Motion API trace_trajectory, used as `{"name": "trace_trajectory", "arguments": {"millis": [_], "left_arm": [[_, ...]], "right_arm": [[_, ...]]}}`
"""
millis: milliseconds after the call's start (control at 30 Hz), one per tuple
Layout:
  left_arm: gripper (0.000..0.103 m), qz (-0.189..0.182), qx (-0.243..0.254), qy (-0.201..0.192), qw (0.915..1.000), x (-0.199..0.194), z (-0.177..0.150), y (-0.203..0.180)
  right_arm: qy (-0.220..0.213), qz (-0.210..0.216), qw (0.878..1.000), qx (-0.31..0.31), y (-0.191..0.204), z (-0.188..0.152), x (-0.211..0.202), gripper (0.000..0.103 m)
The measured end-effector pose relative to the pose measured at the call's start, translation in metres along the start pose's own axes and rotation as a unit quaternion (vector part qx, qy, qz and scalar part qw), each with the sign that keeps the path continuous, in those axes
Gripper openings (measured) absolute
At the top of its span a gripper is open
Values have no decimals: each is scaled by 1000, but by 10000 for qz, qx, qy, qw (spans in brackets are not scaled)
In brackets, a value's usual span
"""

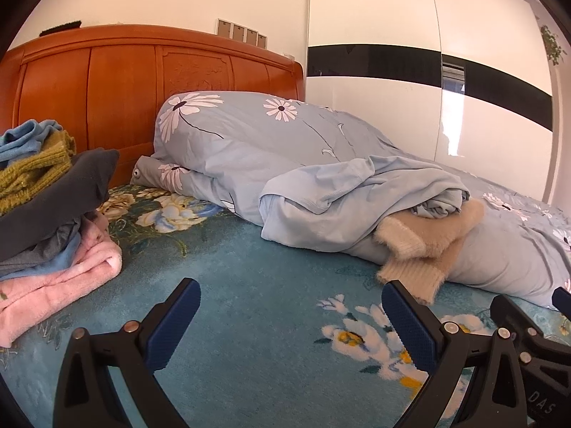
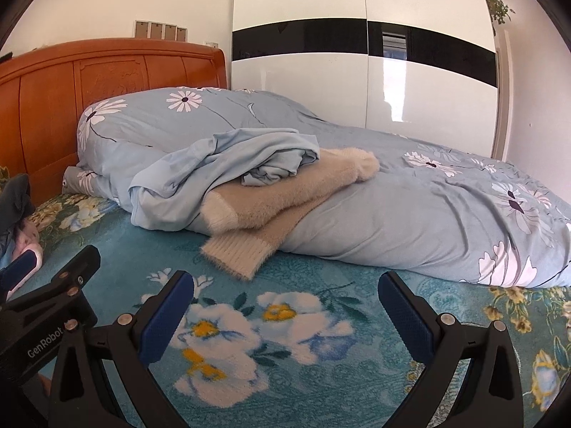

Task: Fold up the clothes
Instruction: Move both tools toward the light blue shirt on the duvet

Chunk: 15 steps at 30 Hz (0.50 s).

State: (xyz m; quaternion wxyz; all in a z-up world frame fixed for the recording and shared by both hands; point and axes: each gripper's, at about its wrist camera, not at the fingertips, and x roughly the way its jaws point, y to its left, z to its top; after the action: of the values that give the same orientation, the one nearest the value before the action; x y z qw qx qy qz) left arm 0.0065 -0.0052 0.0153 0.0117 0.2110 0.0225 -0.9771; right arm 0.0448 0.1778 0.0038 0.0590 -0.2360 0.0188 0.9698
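Beige sweater (image 2: 285,192) under blue garment (image 2: 228,164)

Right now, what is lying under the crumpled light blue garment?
A fuzzy beige sweater lies under the light blue garment, on the rolled floral duvet. Its ribbed hem and one cuff show; the rest is covered.
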Motion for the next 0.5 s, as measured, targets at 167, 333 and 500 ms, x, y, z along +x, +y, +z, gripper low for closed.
{"name": "trace_trajectory", "arguments": {"millis": [167, 333, 500], "left_arm": [[103, 4, 89, -119, 9999, -5, 2, -3], [103, 10, 50, -177, 9998, -10, 6, 0], [103, -106, -147, -51, 9998, -10, 8, 11]], "right_arm": [[22, 87, 9997, 248, -9, 1, 2, 103], [-43, 202, 9988, 441, -16, 3, 0, 103], [-59, 250, 9985, 489, -17, 3, -1, 103]]}}
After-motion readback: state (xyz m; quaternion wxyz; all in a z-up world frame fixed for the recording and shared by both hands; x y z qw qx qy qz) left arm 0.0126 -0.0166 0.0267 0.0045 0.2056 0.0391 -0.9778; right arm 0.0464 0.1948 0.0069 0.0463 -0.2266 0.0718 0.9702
